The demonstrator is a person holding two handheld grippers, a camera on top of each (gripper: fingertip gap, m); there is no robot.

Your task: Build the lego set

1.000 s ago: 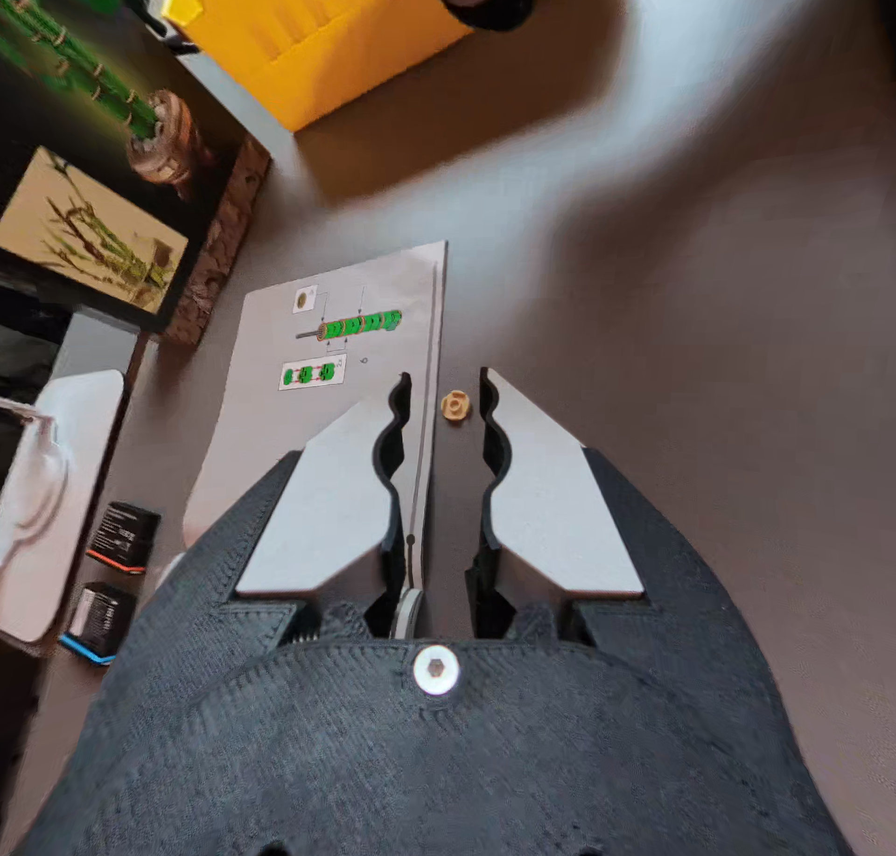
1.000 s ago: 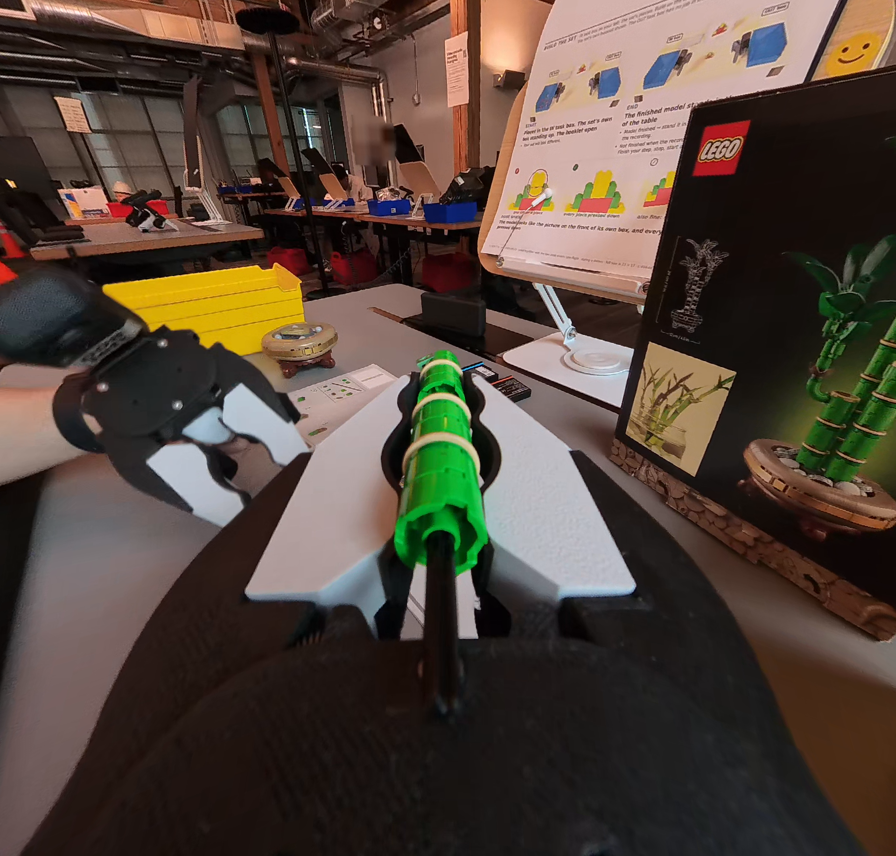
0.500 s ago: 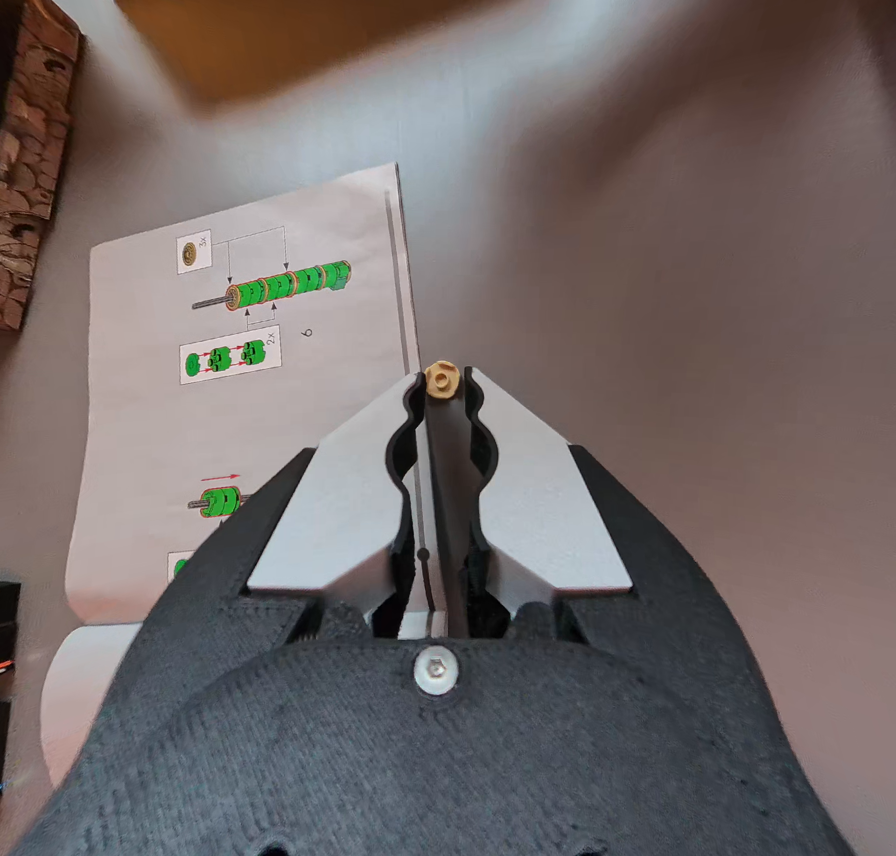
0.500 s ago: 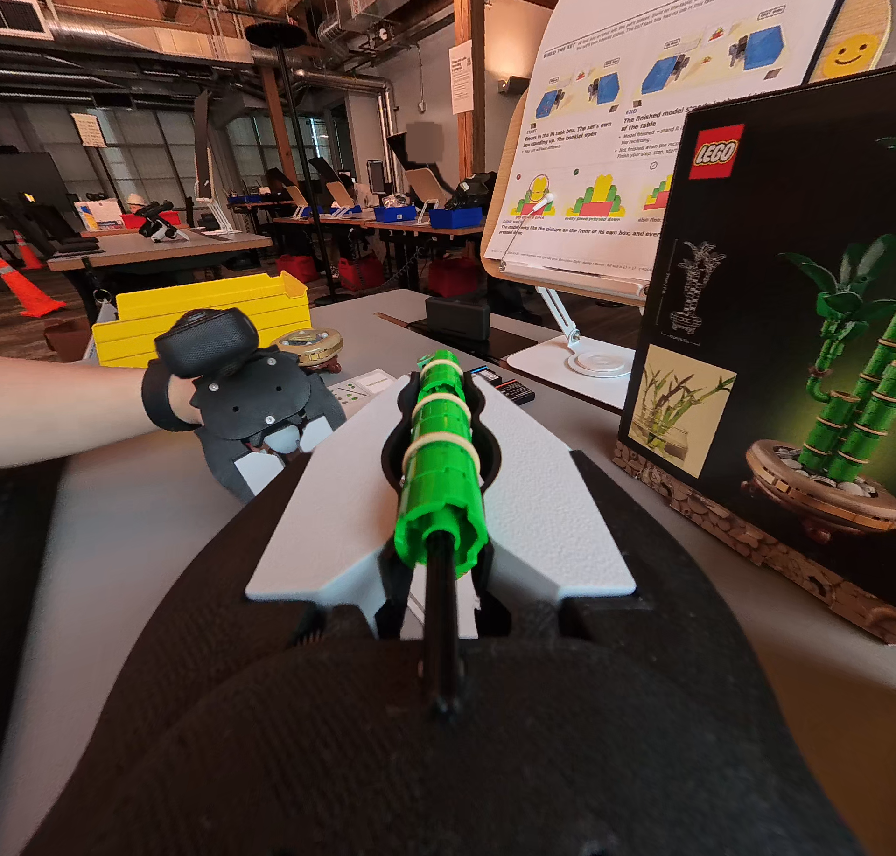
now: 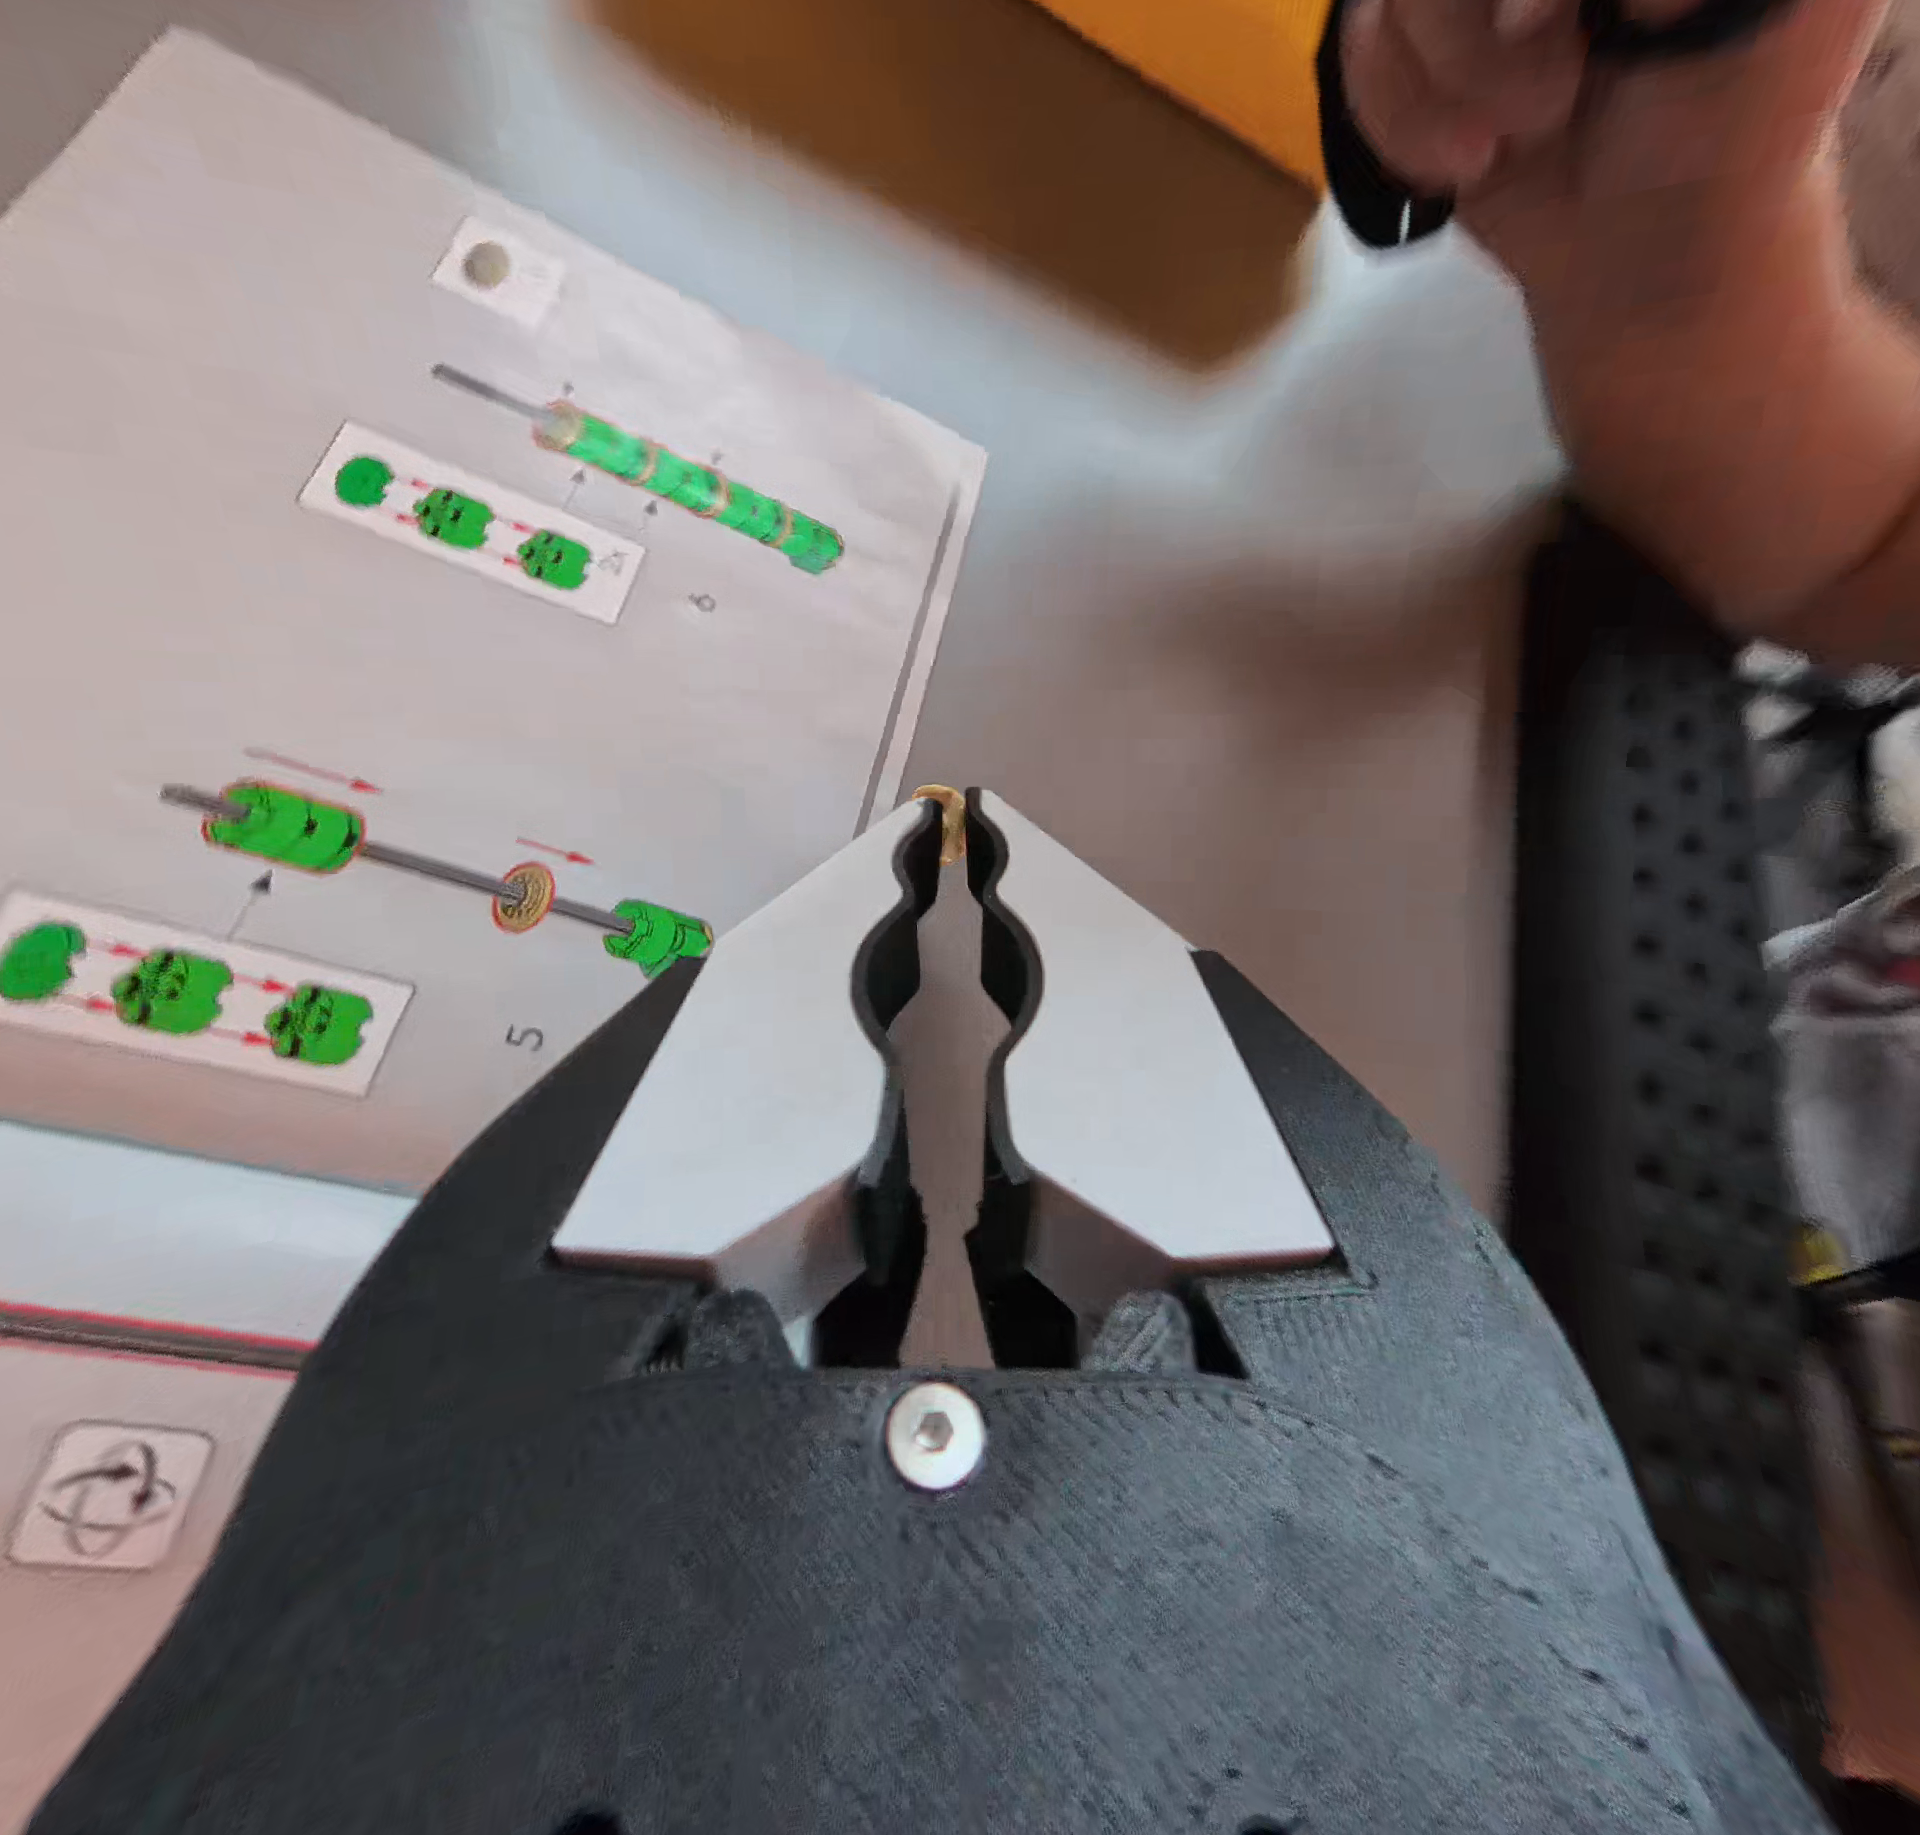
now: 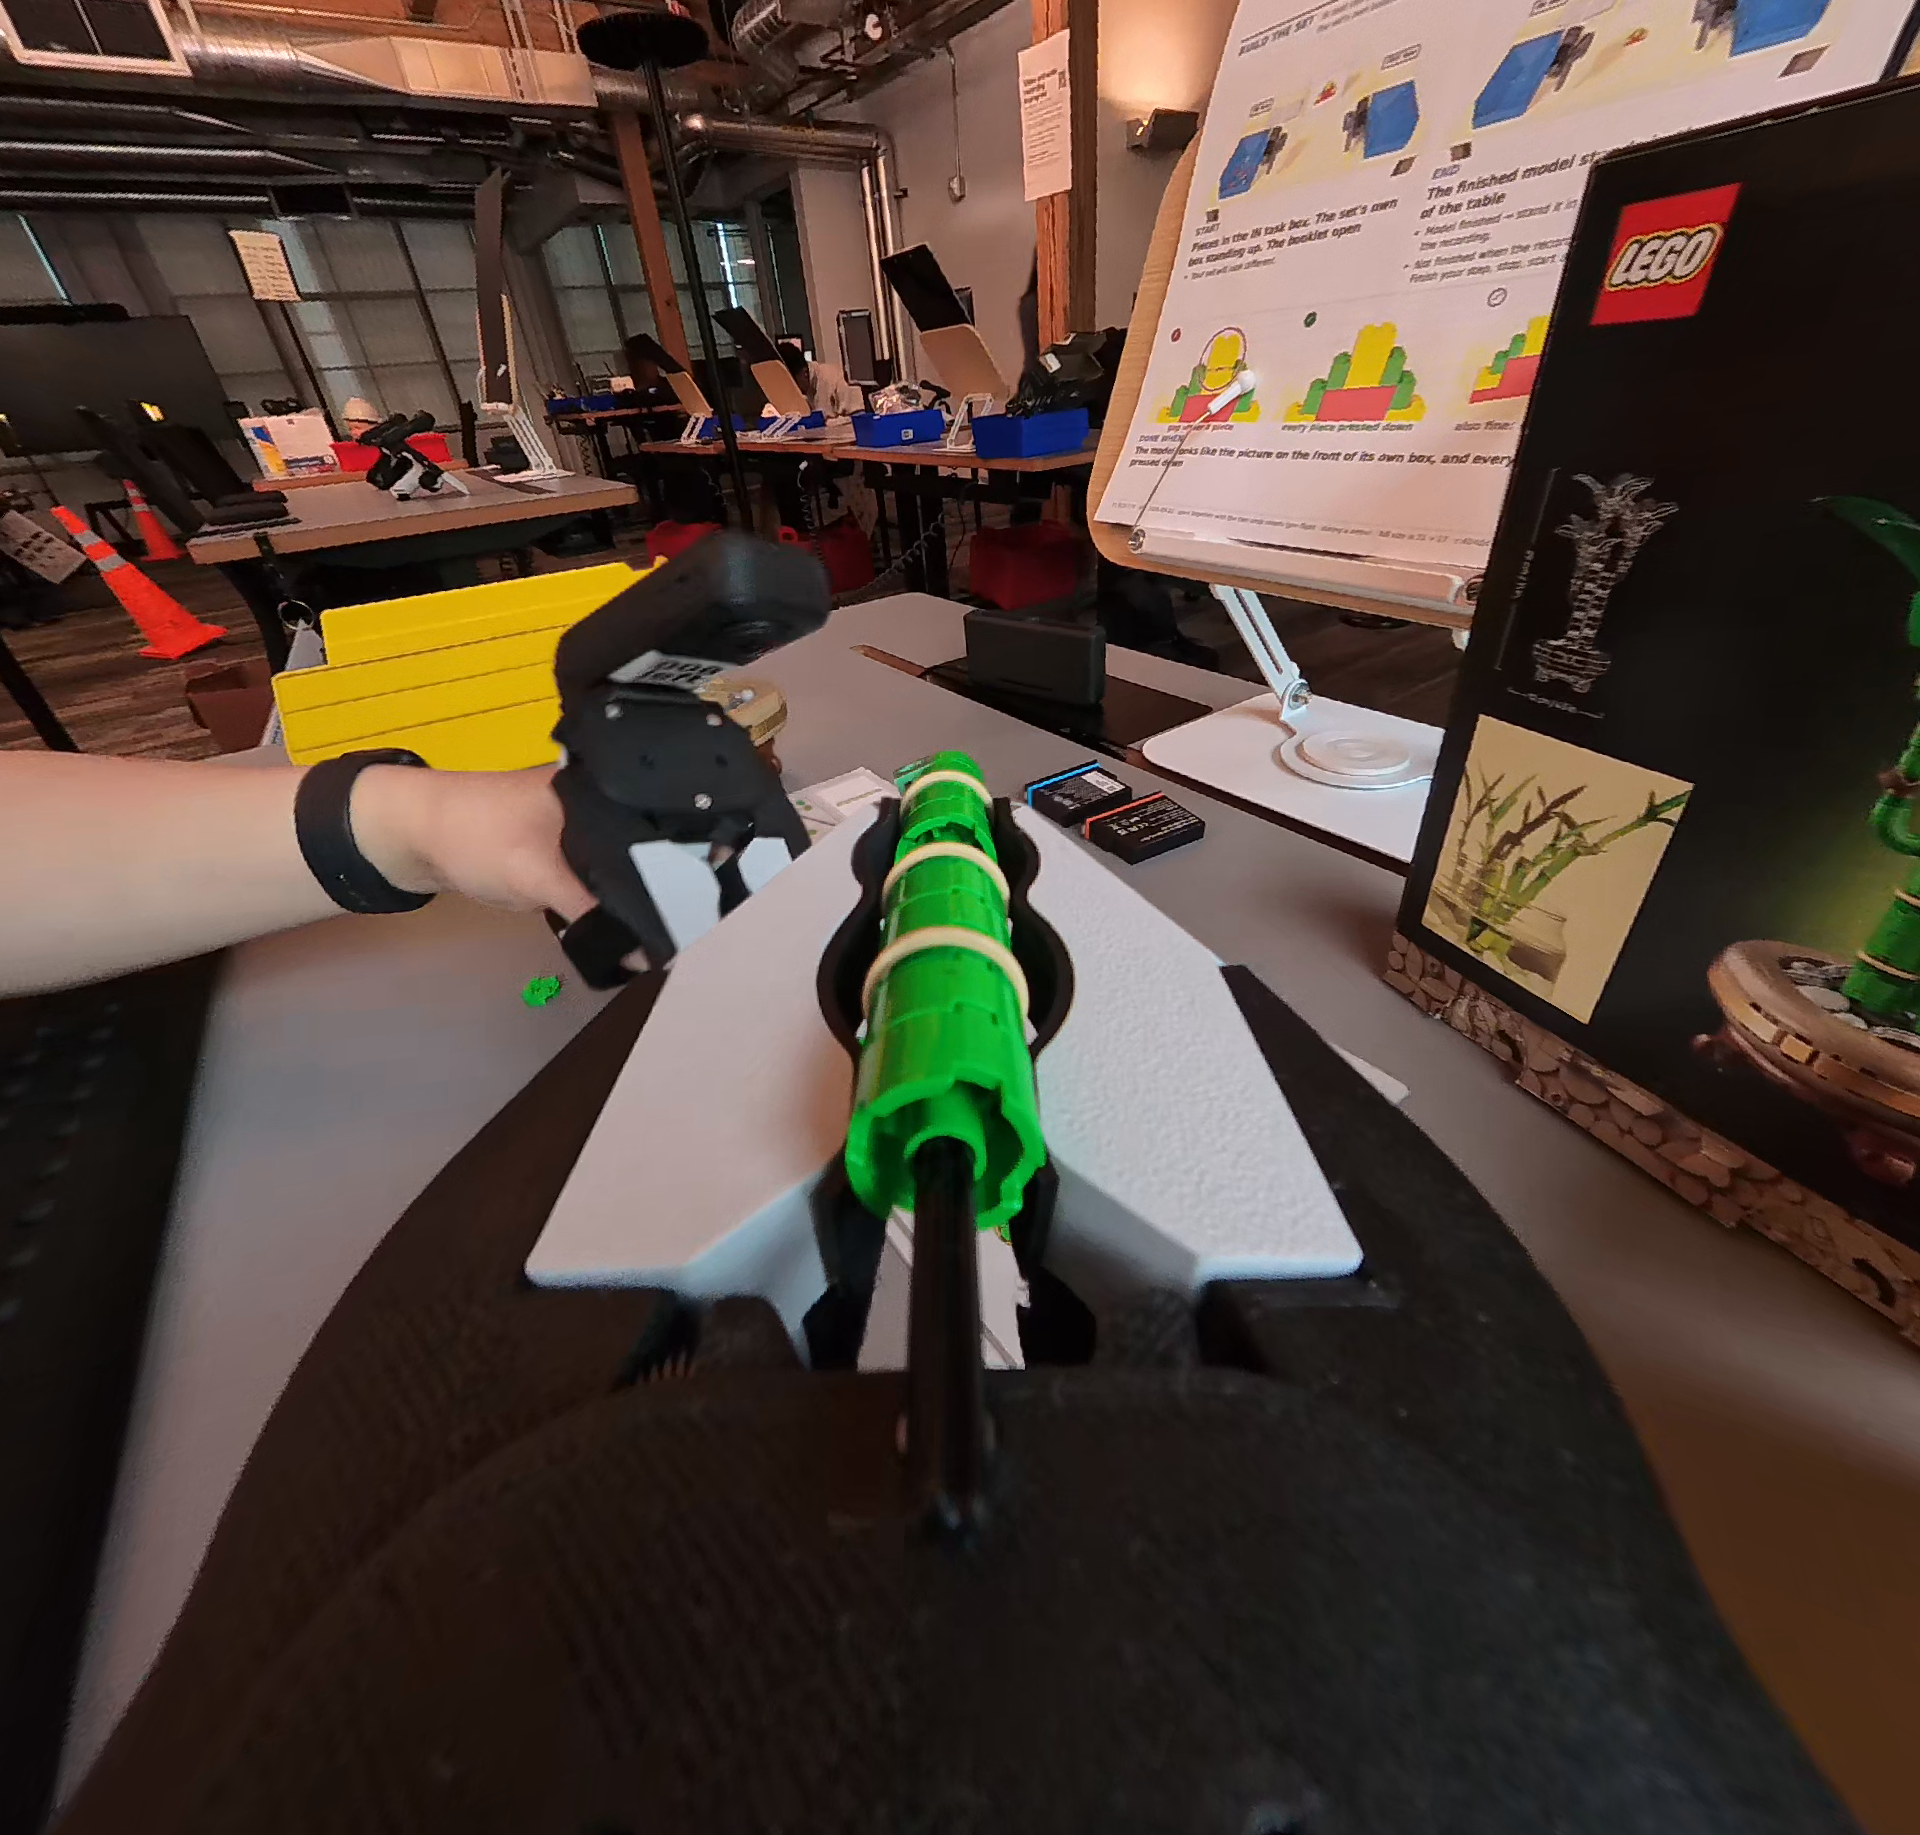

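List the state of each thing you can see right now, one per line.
Left tongs: shut on the tan ring.
Tan ring: pinched at the tips, above the table.
Right tongs: shut on the green stalk.
Green stalk: on a black axle, lying along the fingers.
Instruction booklet: open, flat.
Set box: standing upright.

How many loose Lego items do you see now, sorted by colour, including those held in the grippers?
Green: 2, the stalk on its black axle in the right gripper, and a small piece lying on the table.
Tan: 1, the ring in the left gripper.
Total: 3
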